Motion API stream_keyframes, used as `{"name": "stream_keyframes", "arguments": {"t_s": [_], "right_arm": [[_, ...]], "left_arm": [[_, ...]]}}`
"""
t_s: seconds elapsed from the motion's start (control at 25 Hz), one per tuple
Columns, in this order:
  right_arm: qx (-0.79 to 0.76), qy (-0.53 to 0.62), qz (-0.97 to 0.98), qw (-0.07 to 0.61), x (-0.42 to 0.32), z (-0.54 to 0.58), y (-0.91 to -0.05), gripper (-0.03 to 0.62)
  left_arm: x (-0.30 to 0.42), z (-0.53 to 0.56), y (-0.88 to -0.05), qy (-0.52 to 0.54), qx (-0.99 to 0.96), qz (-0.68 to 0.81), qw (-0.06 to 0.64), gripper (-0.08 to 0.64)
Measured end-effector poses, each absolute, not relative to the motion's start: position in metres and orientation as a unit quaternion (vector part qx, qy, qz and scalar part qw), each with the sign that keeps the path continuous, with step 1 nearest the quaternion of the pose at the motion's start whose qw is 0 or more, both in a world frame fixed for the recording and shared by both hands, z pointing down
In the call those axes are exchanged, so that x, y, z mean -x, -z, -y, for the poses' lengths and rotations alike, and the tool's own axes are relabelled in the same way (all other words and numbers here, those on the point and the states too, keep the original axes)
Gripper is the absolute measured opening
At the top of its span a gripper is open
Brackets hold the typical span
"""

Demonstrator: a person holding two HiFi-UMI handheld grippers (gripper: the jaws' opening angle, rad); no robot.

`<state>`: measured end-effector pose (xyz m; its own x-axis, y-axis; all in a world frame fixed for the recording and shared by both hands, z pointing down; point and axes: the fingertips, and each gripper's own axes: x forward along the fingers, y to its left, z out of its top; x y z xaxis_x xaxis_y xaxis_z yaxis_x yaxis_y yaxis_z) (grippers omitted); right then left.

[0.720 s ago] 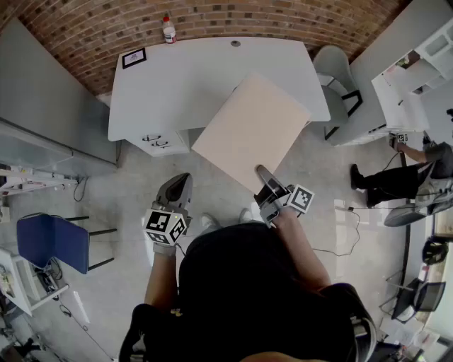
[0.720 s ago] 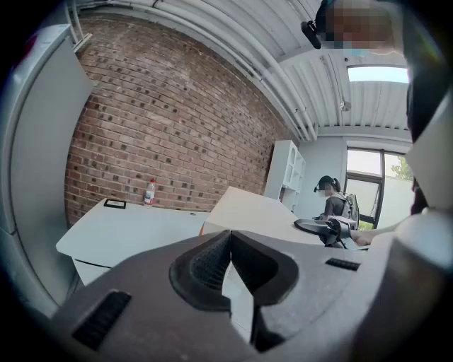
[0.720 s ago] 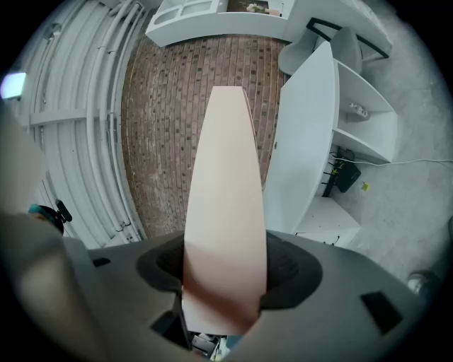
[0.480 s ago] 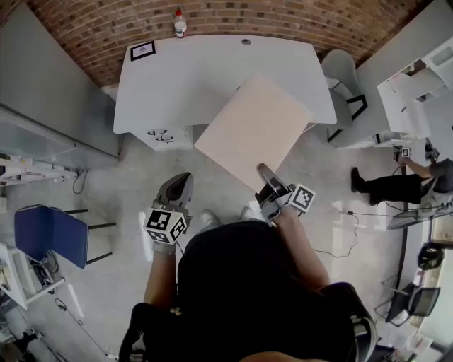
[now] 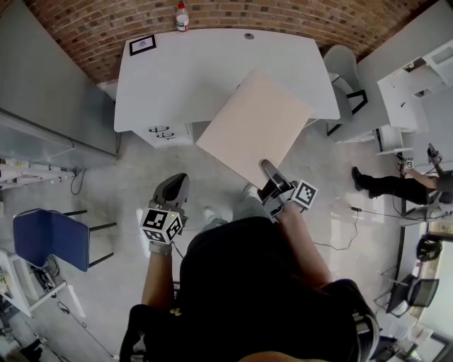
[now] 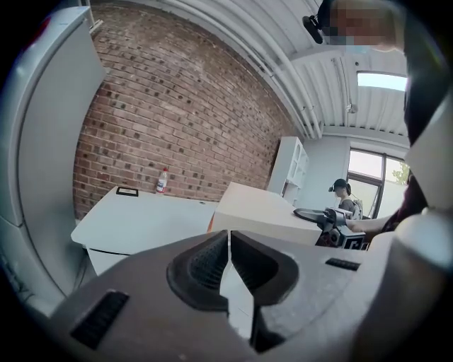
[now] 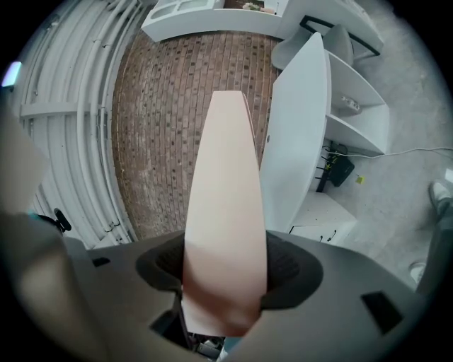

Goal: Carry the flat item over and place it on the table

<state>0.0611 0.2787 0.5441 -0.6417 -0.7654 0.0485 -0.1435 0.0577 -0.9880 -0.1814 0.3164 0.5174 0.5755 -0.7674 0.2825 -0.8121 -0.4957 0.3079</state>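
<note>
The right gripper (image 5: 271, 177) pinches one corner of the big, flat, pale pink square board (image 5: 253, 124). Its jaws press on the board from both sides, so they stand fairly wide. The left gripper (image 5: 172, 192) holds nothing, and its jaws are pressed together. The board is up in the air and looks close to level. Its far part hangs over the near edge of the wide white table (image 5: 184, 78), and its near part is over the grey floor (image 5: 106, 191). The job now looks like the last bit of the carry, and then the set-down. Only one corner is held, so the board can dip or swing, and the squeeze has to be firm. Slow steps forward should help, with the board kept flat. The middle of the table is bare, so that is a good place for it. The small clear bottle with the red cap (image 5: 182, 17) and the little black-framed card (image 5: 142, 45) stand at the far side, well away. The board should go down flat until it rests on the table. Only then should the right jaws let go. The empty left gripper could steady the other side if the board tips.
</note>
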Motion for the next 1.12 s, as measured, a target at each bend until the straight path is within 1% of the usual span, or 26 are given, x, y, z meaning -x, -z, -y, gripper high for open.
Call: {"name": "stream_keyframes", "arguments": {"t_s": [0.24,0.48,0.88,1.12], "right_arm": [[0.344,0.610,-0.666,0.257,-0.072,-0.249,-0.562,0.282],[0.346,0.622,-0.660,0.240,-0.092,-0.191,-0.574,0.284],[0.321,0.643,-0.665,0.202,-0.135,-0.083,-0.585,0.284],[0.310,0.659,-0.664,0.167,-0.162,-0.027,-0.599,0.284]], "left_arm": [[0.173,-0.286,-0.527,-0.057,-0.860,0.458,0.217,0.005],[0.154,-0.229,-0.524,-0.065,-0.854,0.468,0.219,0.005],[0.097,-0.120,-0.517,-0.067,-0.842,0.487,0.221,0.005],[0.059,-0.066,-0.514,-0.070,-0.833,0.501,0.223,0.005]]}}
